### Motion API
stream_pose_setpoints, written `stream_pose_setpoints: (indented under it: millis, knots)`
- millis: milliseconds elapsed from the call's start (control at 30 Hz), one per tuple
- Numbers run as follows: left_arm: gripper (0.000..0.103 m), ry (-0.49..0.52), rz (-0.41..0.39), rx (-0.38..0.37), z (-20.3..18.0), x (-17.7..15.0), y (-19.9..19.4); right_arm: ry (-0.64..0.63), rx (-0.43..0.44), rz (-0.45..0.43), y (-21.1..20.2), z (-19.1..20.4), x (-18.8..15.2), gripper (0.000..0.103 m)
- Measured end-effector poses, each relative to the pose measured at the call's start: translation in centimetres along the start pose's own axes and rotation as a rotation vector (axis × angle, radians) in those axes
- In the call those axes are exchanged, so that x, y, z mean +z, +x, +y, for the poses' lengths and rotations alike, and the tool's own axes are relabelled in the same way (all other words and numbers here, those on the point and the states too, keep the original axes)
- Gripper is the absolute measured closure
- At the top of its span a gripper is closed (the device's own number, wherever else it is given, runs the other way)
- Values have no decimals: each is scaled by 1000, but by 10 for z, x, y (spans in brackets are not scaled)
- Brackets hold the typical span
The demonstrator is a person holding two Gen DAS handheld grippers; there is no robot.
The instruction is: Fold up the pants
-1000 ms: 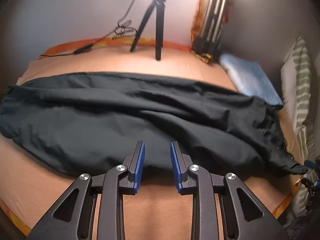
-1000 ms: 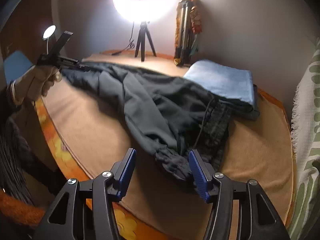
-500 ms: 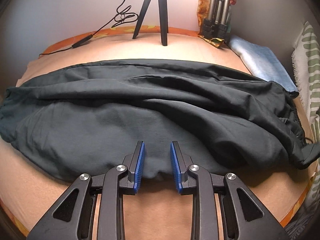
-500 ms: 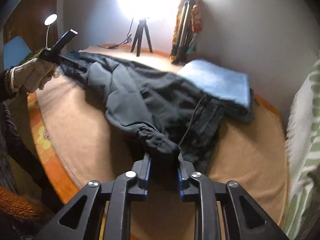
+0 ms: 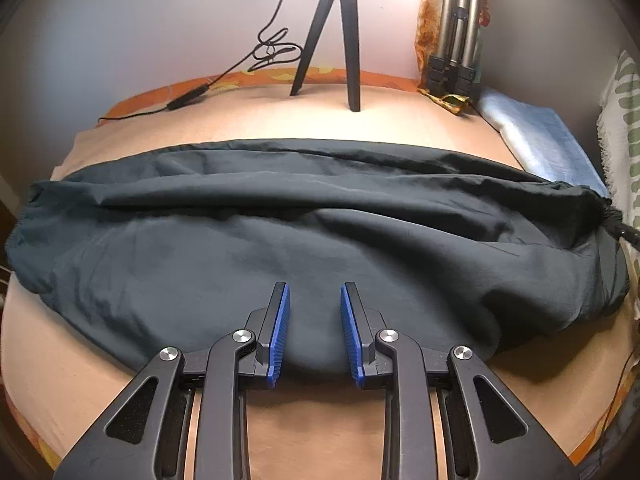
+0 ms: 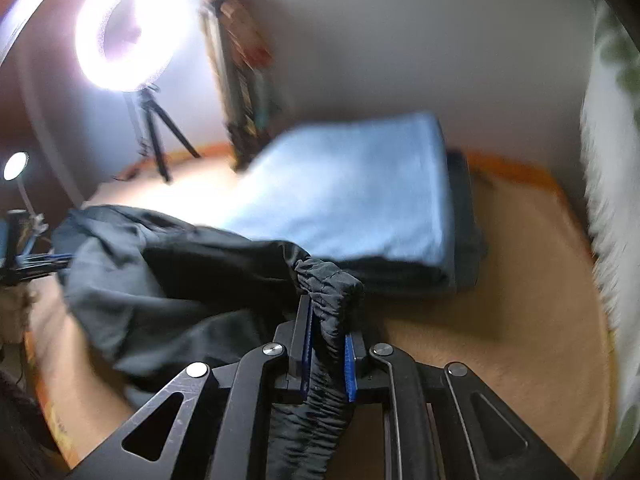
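Dark pants (image 5: 320, 220) lie lengthwise across the tan table (image 5: 320, 420). My left gripper (image 5: 314, 288) hovers over their near edge, its blue pads apart and the smooth, unbunched cloth showing between them. In the right wrist view my right gripper (image 6: 328, 316) has its jaws closing on the gathered elastic cuff (image 6: 332, 280), which stands up between the pads, lifted off the table. The rest of the pants (image 6: 160, 280) trails away to the left, toward the left gripper (image 6: 60, 259) at the frame's edge. This view is blurred by motion.
A folded blue towel (image 6: 352, 192) on a dark folded cloth lies just beyond the cuff. At the back stand a ring light (image 6: 124, 32) on a small tripod (image 5: 340, 40), a cable (image 5: 192, 94) and a folded tripod (image 5: 456, 40). A green-striped cloth (image 5: 624, 120) hangs at the right.
My right gripper went from open around the cuff to closed on it, then carried it up and toward the blue towel. The left gripper tilted slightly and kept its gap.
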State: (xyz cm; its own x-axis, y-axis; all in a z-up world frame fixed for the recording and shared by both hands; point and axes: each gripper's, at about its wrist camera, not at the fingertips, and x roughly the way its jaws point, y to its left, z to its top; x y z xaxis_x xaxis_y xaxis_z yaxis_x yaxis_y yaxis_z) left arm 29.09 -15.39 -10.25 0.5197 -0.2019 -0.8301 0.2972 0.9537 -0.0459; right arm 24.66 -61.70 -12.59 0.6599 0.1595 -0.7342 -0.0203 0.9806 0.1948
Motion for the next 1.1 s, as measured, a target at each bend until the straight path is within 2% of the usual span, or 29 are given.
stream_pose_setpoints:
  millis: [100,267,333,433,600,667,800,933,1033,1100]
  knots:
    - [79,-13,-8,2,4,1,-2,48,23,-10,7,-10,-1,86]
    - [79,-1,-33,-7,3,1,-14,155,54,7,15,-27,-4,39]
    - [79,17,-48,-10,1,-1,-21,189,114,26,22,-29,-8,31]
    - [79,55,-66,-54,-3,-9,-36,163,127,28,28,-21,-10,24]
    - [77,172,-31,-115,-30,-36,-38,151,160,25,30,-16,-9,26]
    - [68,241,-21,-106,-47,-45,-34,165,151,25,28,-18,-9,30]
    - [66,350,-17,-77,-71,-51,-24,183,46,22,10,-17,-8,31]
    - [66,401,-12,-13,-78,-47,-8,39,-59,-73,-41,16,-1,31]
    - [66,363,-2,-24,-72,-39,-3,-24,-6,-110,-72,52,0,31]
    - [66,351,-13,-17,-69,-34,-3,-65,72,-109,-87,83,-6,31]
